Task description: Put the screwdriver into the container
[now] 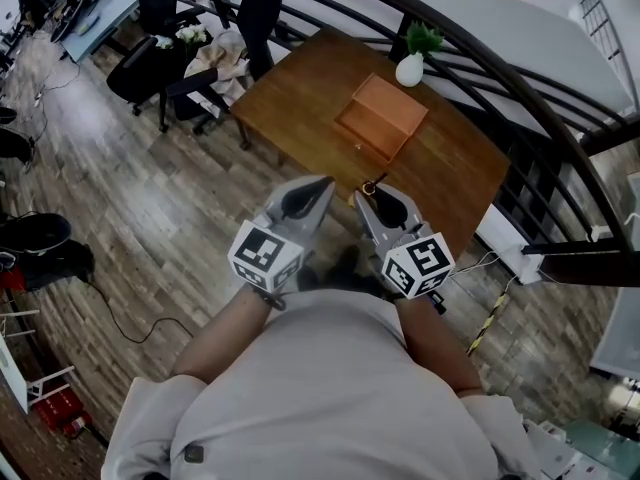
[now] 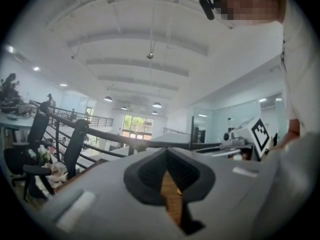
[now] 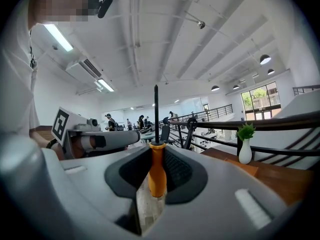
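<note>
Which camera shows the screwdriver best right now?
The right gripper view: the screwdriver sits with its orange handle clamped between the jaws, dark shaft pointing out past them. The head view shows only a small glimpse at the right gripper tip. The left gripper view does not show it.

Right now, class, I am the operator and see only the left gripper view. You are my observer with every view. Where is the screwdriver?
Observer: The right tool is clamped on the screwdriver by its orange handle, with the shaft sticking out past the jaws.
Operator: And the container?
Observer: An open wooden container sits on the table, ahead of that tool and not under it.
Operator: Anything close to it?
Observer: A white vase holding a green plant stands just beyond it.
</note>
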Demonstrator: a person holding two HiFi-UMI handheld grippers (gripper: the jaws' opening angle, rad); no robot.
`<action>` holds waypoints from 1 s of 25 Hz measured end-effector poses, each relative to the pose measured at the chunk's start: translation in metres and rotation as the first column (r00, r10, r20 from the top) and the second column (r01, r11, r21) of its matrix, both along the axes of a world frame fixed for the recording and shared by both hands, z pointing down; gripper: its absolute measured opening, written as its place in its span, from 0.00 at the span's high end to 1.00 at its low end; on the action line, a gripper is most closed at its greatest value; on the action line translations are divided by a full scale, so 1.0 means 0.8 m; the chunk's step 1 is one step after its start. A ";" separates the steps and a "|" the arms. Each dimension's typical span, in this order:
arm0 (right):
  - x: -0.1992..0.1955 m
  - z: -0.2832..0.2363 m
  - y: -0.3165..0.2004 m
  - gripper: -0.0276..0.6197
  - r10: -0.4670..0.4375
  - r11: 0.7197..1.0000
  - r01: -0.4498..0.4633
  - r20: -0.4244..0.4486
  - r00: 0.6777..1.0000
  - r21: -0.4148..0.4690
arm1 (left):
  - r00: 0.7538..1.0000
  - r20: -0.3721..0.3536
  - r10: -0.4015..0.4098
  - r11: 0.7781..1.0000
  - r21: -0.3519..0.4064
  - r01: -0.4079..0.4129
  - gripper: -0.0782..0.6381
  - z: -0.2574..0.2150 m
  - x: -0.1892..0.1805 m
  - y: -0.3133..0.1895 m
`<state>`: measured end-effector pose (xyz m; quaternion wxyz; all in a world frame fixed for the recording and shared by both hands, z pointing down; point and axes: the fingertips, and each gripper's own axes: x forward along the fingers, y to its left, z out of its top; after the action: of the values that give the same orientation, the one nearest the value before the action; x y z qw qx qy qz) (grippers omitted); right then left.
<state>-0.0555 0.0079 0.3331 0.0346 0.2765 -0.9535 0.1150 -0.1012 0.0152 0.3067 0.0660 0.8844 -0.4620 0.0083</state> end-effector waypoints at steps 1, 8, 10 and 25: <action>0.004 -0.001 -0.005 0.83 0.000 1.000 0.000 0.003 1.000 -0.002 | 1.000 0.003 0.001 1.000 0.000 -0.001 0.89 -0.001 0.004 -0.003; 0.013 -0.003 -0.057 0.83 -0.001 1.000 0.001 0.011 1.000 -0.001 | 1.000 0.008 -0.008 1.000 -0.009 0.009 0.89 0.002 0.009 -0.053; 0.020 -0.003 -0.076 0.83 0.002 1.000 -0.002 0.011 1.000 -0.002 | 1.000 0.012 -0.005 1.000 -0.008 0.005 0.89 0.001 0.016 -0.072; 0.095 0.004 -0.192 0.84 -0.006 1.000 0.006 0.017 1.000 0.001 | 0.998 0.056 -0.007 1.000 -0.021 0.008 0.89 0.014 0.096 -0.203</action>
<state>0.0207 -0.1458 0.3363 0.0265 0.2727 -0.9546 0.1166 -0.0244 -0.1474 0.3177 0.0625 0.8813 -0.4669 0.0379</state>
